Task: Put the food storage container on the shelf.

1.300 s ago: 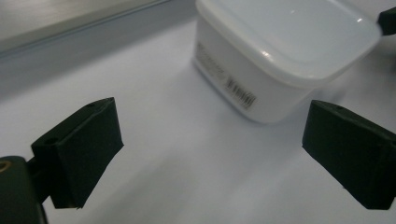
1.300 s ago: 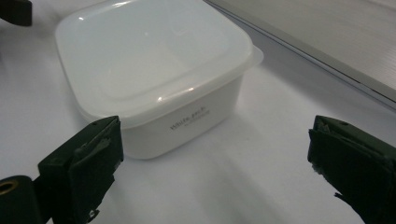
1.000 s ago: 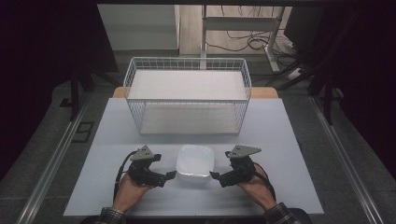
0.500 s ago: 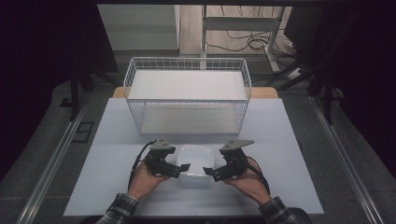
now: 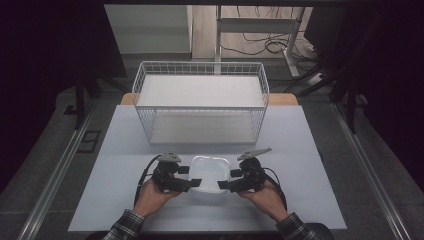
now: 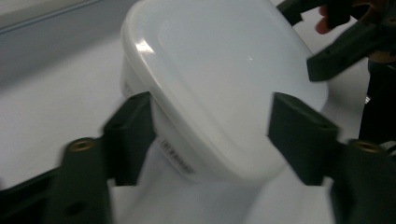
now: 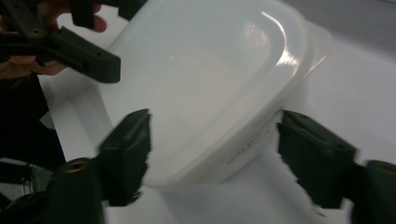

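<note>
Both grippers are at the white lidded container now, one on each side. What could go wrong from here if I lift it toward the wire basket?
1. The left gripper and right gripper have just been closing, yet each straddles only a corner of the white container; its rounded, glossy edge may slip out.
2. In the right gripper view one jaw stands apart from the wall, so the grip may be uneven and the container could tilt.
3. The wire basket has tall sides; a low lift might catch its front rim.
</note>
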`<state>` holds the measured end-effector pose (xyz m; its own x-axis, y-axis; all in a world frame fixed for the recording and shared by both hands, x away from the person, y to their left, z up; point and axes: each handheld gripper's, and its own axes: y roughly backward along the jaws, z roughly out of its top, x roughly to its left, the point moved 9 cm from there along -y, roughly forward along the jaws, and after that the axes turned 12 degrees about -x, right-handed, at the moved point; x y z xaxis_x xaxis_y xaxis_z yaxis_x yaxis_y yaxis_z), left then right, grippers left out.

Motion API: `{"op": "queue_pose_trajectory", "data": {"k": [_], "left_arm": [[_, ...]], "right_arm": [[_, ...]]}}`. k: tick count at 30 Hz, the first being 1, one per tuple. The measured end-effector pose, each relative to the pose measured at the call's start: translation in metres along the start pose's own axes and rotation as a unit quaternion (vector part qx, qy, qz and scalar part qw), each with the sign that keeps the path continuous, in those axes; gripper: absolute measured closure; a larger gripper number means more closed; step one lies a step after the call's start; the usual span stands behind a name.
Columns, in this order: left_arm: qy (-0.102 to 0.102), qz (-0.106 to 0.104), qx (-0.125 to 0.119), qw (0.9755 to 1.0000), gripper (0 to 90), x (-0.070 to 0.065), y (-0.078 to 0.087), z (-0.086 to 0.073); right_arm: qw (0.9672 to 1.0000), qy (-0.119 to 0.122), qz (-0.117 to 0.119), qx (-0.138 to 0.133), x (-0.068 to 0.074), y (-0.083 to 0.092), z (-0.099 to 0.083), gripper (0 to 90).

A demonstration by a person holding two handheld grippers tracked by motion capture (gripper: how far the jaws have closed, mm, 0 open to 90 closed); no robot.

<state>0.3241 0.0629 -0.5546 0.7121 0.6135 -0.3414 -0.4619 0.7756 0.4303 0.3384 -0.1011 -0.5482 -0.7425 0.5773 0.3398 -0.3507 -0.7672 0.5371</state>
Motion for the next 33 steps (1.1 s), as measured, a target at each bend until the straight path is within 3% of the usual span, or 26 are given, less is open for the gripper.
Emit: {"op": "queue_pose_trajectory", "data": {"k": [1, 3, 6, 8, 9, 11, 12, 14, 24, 33], "left_arm": [[0.000, 0.000, 0.000, 1.0000, 40.3, 0.000, 0.000, 0.000], [0.010, 0.003, -0.005, 0.9999, 43.3, 0.000, 0.006, -0.001], [0.028, 0.016, -0.028, 0.9991, 60.7, 0.000, 0.012, 0.002], [0.023, 0.033, -0.043, 0.9982, 67.8, 0.001, 0.016, 0.005], [0.021, 0.043, -0.052, 0.9975, 76.0, 0.002, 0.017, 0.006], [0.015, 0.050, -0.063, 0.9967, 78.5, 0.002, 0.017, 0.008], [0.015, 0.053, -0.063, 0.9965, 78.6, 0.002, 0.017, 0.008], [0.021, 0.054, -0.066, 0.9961, 78.7, 0.003, 0.016, 0.008], [0.027, 0.068, -0.087, 0.9935, 78.8, 0.007, 0.016, 0.018], [0.020, 0.088, -0.100, 0.9909, 78.8, 0.023, 0.015, 0.039]], "right_arm": [[1.0000, 0.000, 0.000, 0.000, 0.000, 0.000, 0.000, 35.3], [0.9999, 0.001, -0.011, -0.009, 0.001, 0.006, 0.003, 48.0], [0.9995, -0.014, -0.022, -0.018, 0.002, 0.013, 0.006, 61.9], [0.9992, -0.017, -0.019, -0.032, 0.001, 0.017, 0.009, 70.4], [0.9986, -0.018, -0.024, -0.045, 0.000, 0.020, 0.012, 78.5], [0.9983, -0.010, -0.034, -0.046, -0.002, 0.020, 0.012, 78.6], [0.9976, 0.008, -0.048, -0.050, -0.002, 0.018, 0.011, 78.6], [0.9964, 0.011, -0.055, -0.065, -0.002, 0.018, 0.014, 78.6], [0.9928, 0.019, -0.064, -0.099, -0.007, 0.017, 0.031, 78.3], [0.9903, 0.029, -0.071, -0.115, -0.017, 0.008, 0.053, 77.9]]}}
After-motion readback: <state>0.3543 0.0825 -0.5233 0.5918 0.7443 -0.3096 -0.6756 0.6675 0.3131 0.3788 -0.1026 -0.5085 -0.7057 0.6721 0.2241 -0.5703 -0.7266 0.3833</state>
